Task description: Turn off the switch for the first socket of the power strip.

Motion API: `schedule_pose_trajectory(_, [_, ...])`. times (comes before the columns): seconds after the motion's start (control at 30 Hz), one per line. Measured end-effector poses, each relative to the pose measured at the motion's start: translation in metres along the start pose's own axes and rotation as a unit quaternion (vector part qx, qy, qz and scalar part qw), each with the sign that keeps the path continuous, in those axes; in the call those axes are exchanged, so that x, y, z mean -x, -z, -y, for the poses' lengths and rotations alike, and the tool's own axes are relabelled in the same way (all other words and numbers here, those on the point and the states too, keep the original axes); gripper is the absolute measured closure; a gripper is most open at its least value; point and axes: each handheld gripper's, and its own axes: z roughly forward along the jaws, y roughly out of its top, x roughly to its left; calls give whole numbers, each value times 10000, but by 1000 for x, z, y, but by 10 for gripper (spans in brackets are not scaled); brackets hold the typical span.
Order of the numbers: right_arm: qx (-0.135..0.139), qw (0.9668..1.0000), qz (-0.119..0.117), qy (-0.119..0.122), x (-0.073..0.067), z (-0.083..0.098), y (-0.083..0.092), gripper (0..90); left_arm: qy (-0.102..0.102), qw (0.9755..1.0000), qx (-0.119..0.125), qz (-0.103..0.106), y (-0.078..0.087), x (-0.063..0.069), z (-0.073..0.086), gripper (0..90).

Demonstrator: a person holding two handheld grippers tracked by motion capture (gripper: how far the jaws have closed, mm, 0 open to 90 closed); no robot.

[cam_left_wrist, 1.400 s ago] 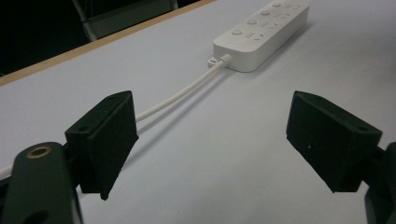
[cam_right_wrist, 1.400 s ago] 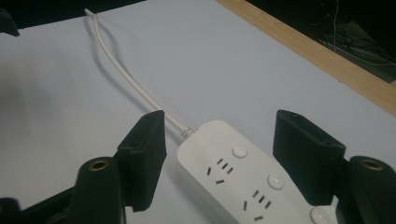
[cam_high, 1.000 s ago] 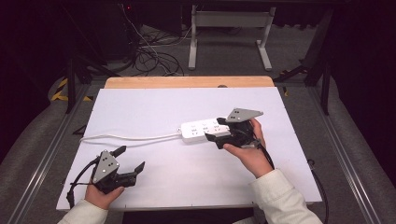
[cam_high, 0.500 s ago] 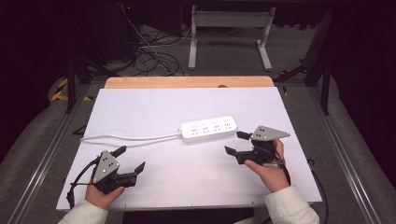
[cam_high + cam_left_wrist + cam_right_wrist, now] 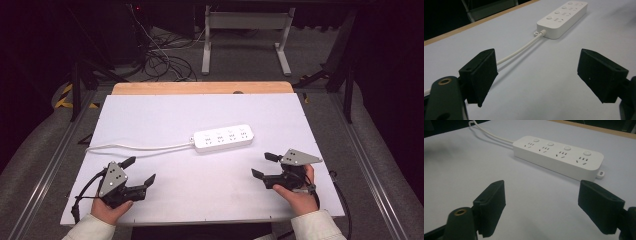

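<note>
Left gripper held low at the near left corner of the counter, jaws wide apart, nothing between them; probably parked there, clear of the work. Cord trailed from the far left edge across to the strip's left end, slack and flat, just beyond that gripper and apart from it. Strip lay flat near the counter's middle, sockets up, long side across, likely set there within reach of both hands. Right gripper held at the near right, jaws likewise spread and empty, pointed toward the strip yet well apart from it, seemingly at rest.
</note>
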Motion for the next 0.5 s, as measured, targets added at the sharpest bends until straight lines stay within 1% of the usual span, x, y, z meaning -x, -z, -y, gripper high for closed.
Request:
schedule_pose_trajectory(0.07, [-8, 10000, 7, -9, 1, 4, 1, 226, -1, 10000, 15, 15, 0, 0, 0, 165])
schedule_pose_trajectory(0.1, [-50, 10000, 56, 3, 2, 9, 2, 226, 0, 10000, 22, 21, 0, 0, 0, 164])
schedule_pose_trajectory(0.2, [-71, 10000, 56, -12, 2, 13, 2, 226, 5, 10000, 39, 44, 1, 0, 0, 164])
schedule_pose_trajectory(0.23, [-115, 9999, 92, -58, 3, 17, 4, 226, -15, 10000, 42, 39, 1, -1, 0, 163])
schedule_pose_trajectory(0.27, [-115, 9999, 92, -58, 3, 17, 4, 226, -18, 10000, 45, 42, 1, -1, 0, 163])
schedule_pose_trajectory(0.33, [-92, 9998, 121, -151, 5, 20, 6, 226, -8, 10000, 66, 41, 1, 0, 0, 162])
schedule_pose_trajectory(0.5, [-143, 9996, 223, -124, 8, 19, 5, 226, 32, 10000, 62, 64, 0, -1, 0, 155])
